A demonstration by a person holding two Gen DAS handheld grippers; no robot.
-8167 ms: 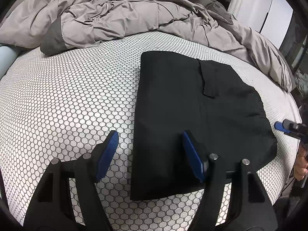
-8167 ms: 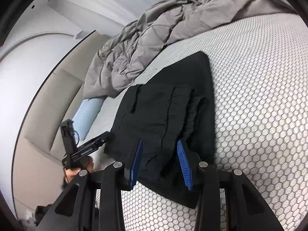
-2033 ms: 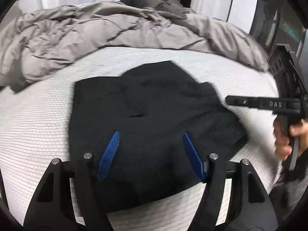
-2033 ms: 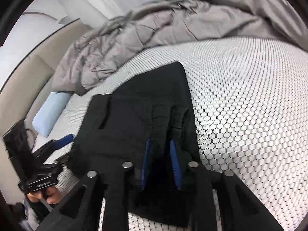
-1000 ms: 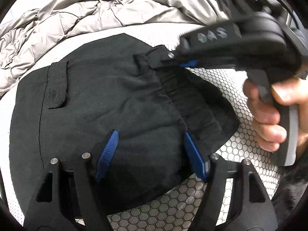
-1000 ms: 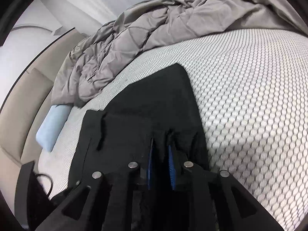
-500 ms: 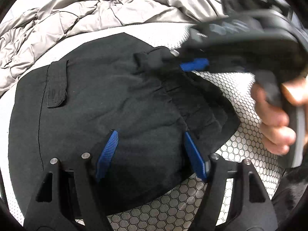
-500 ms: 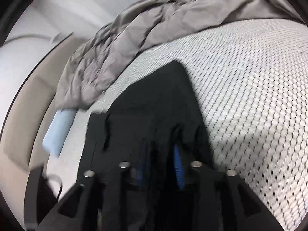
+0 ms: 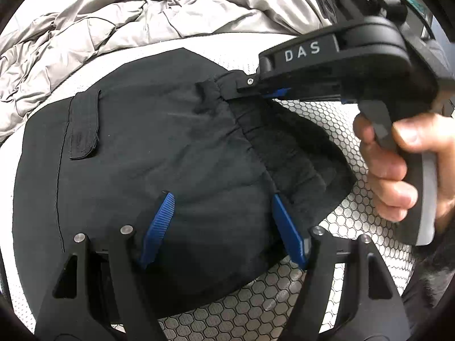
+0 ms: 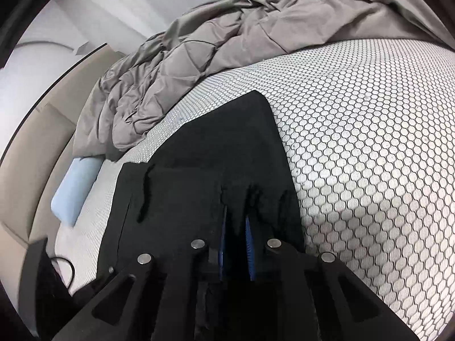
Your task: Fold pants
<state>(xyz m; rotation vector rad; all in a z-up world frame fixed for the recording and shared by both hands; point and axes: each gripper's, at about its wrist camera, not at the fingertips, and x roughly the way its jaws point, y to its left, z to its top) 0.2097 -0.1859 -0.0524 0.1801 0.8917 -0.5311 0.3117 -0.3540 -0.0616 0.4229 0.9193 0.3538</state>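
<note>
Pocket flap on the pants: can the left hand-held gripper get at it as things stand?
Probably yes. The left hand-held gripper stands open over the pants; the pocket flap lies uncovered ahead, and the right hand-held gripper pinches elsewhere.

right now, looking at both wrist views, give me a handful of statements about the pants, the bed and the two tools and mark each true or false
1. The black pants lie on a sheet with a honeycomb pattern. True.
2. The right tool is pinching the gathered waistband of the pants. True; its jaws are closing on the fabric.
3. The left tool is clamped shut on the pants. False: its blue pads stand wide apart over the fabric.
4. The grey duvet covers the pants. False: it is bunched up beyond them, toward the far side of the bed.
5. A light blue pillow lies near the headboard. True.
</note>
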